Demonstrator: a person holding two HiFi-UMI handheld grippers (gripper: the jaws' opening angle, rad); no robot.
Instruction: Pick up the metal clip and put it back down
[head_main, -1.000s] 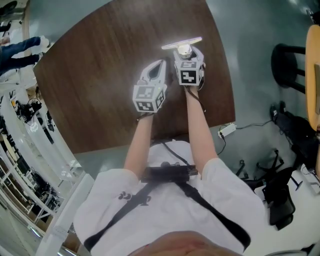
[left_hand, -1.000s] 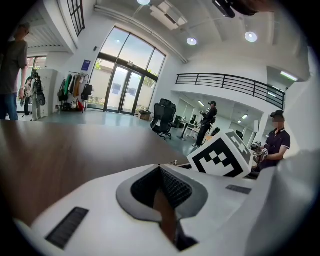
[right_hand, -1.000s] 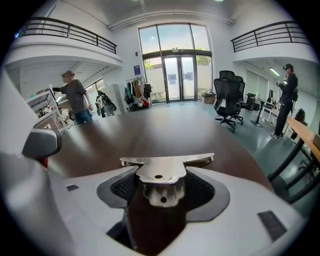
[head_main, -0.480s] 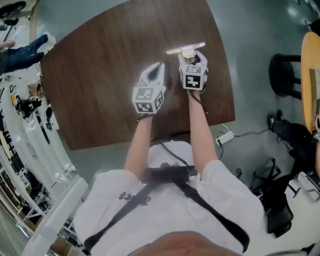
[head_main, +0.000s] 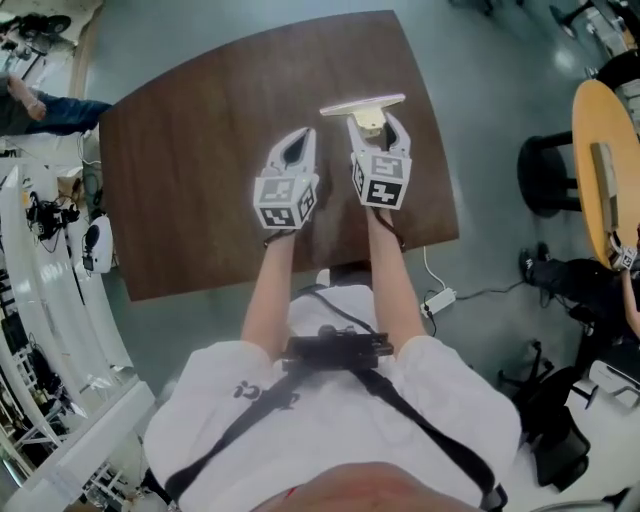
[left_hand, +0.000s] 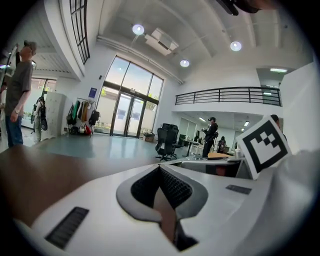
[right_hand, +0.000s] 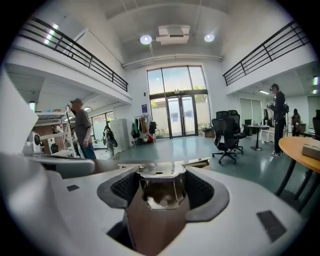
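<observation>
over the table (head_main: 190, 150), right gripper (head_main: 376, 122) fingers (right_hand: 205, 192) clamp the metal clip (head_main: 362, 103); left gripper (head_main: 297, 146) fingers (left_hand: 172, 187) meet, empty.

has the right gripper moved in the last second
Yes. Against the brown table, the right gripper, shut on the metal clip, has drawn back from the far edge toward the person.

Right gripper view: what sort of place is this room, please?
Probably a large open-plan office or lab hall with a high ceiling. It shows tall glass entrance doors, black office chairs on an open floor, and a railed upper gallery along the wall.
</observation>
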